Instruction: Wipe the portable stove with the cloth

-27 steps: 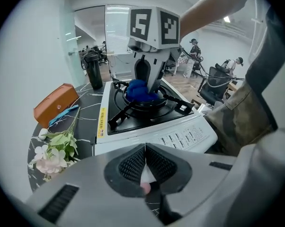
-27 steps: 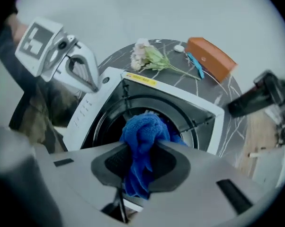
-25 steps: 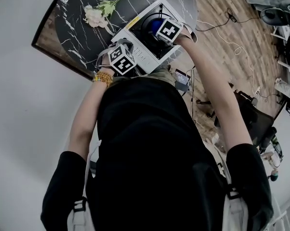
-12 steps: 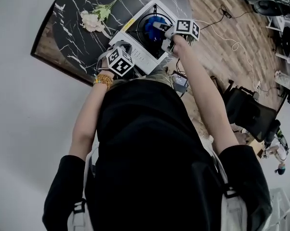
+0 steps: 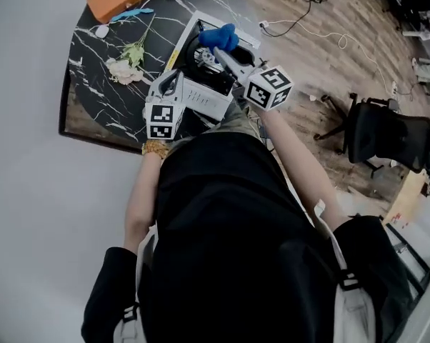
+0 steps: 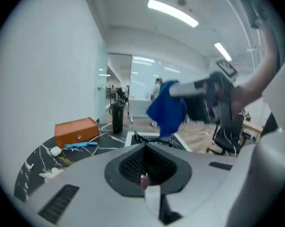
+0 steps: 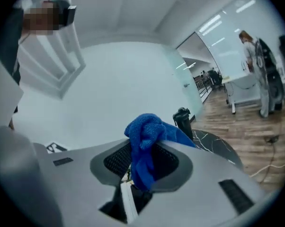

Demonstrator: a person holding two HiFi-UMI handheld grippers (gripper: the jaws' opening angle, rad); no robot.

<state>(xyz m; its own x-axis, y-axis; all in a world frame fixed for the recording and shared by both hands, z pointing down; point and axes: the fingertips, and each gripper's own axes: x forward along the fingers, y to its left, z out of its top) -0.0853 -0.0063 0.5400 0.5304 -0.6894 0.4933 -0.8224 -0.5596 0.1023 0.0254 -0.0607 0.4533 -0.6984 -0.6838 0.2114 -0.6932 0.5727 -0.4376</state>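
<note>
The right gripper (image 5: 222, 51), jaws just easing wider, pinches the cloth (image 5: 218, 37), a crumpled blue bunch at its tip, above the portable stove (image 5: 198, 96). The left gripper (image 6: 144, 167) is closed, empty.

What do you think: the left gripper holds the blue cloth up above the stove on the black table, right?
No: the right gripper holds the blue cloth, as the right gripper view shows; its jaws have just been opening, cloth between them. It does hang above the stove on the black table.

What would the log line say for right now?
right gripper: grips cloth, jaws just been opening | cloth: in air above stove | left gripper: shut, empty, at stove's near edge
</note>
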